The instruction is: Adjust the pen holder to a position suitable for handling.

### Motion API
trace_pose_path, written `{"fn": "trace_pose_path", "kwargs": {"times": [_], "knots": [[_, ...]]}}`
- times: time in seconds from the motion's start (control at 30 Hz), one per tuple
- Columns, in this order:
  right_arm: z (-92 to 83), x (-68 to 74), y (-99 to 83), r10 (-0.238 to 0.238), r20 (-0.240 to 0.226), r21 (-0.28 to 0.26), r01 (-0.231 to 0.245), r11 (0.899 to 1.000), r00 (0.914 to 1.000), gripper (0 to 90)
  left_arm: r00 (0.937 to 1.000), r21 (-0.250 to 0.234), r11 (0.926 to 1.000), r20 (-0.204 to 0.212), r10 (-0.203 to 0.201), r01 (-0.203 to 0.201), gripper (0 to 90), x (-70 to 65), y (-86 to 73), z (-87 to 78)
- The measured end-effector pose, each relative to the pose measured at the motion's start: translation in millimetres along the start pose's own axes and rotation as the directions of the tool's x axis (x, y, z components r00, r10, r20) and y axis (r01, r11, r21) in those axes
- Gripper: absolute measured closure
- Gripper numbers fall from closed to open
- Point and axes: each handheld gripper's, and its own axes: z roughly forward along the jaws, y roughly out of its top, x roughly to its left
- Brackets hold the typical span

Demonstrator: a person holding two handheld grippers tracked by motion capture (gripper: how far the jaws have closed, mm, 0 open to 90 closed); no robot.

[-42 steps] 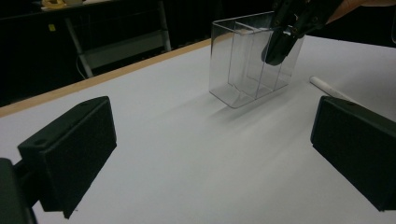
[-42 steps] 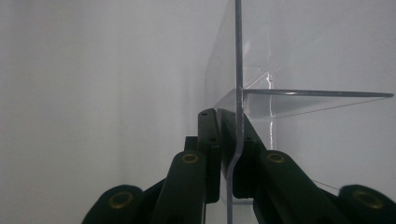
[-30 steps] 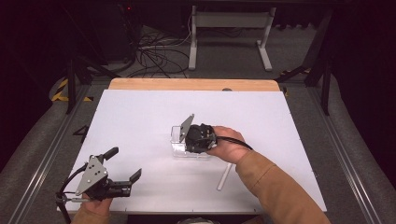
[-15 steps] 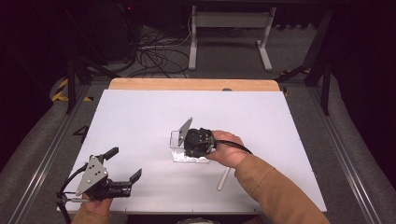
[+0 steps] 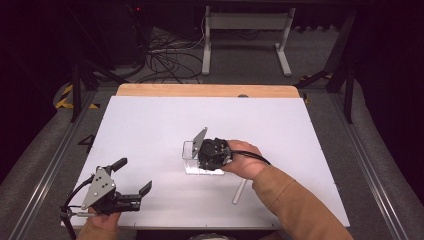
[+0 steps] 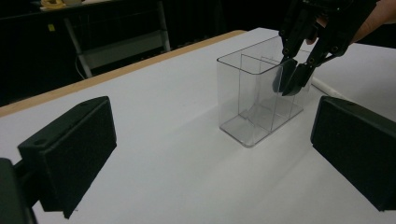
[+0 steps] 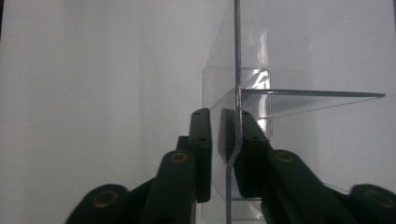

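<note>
Clear plastic divided box [image 5: 192, 159] stands upright near the middle of the white table [image 5: 150, 125], slightly toward the person's side. From the left gripper view the box [image 6: 254, 100] shows thin inner partitions splitting it into several open-topped compartments; how many there are cannot be counted with confidence. Right gripper [image 5: 214, 153] sits directly over the box, pointing down into it, held by the right hand [image 5: 245, 159] in a tan sleeve. In the right gripper view the right gripper [image 7: 223, 140] straddles one transparent wall: one jaw on each side, a narrow gap, with daylight between the left-hand pad and the wall. Its jaws have just been opening slightly, so the wall lies between them but no longer looks pinched. The left gripper view shows that gripper's tips [image 6: 292, 77] reaching down inside the box at its far end. Left gripper [image 5: 131, 182] rests low at the near left part of the table, well apart from the box, jaws spread wide with nothing between them. A thin white stick [image 5: 240, 191] lies flat on the table just beside the right forearm, near the box but apart from it.
</note>
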Motion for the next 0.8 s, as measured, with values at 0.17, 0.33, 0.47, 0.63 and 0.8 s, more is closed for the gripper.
{"fn": "trace_pose_path", "kwargs": {"times": [0.17,0.33,0.47,0.63,0.8], "knots": [[-7.6,0.6,-1.1,0.01,0.012,-0.033,-0.01,0.999,0.9999,63.9,1.0,0.0,1.0,0.0,0.0,0.0,1.0,0.2,0.1,0.2],[-31.8,-1.0,-5.4,0.059,0.048,-0.152,-0.051,0.987,0.9971,47.1,1.0,0.003,1.0,0.002,0.0,0.0,1.0,1.1,0.0,1.0],[-52.5,-2.7,-11.6,0.101,0.064,-0.256,-0.082,0.963,0.9928,39.0,1.0,0.003,1.0,0.003,0.002,-0.002,1.0,1.1,0.3,1.6],[-64.6,-3.6,-18.4,0.129,0.082,-0.306,-0.098,0.947,0.9882,33.0,1.0,0.002,1.0,0.005,-0.002,0.002,1.0,-0.2,0.4,1.7],[-72.8,-1.5,-21.7,0.14,0.096,-0.352,-0.098,0.931,0.9854,28.9,1.0,0.0,1.0,0.005,0.0,0.0,1.0,0.2,0.7,1.6]]}}
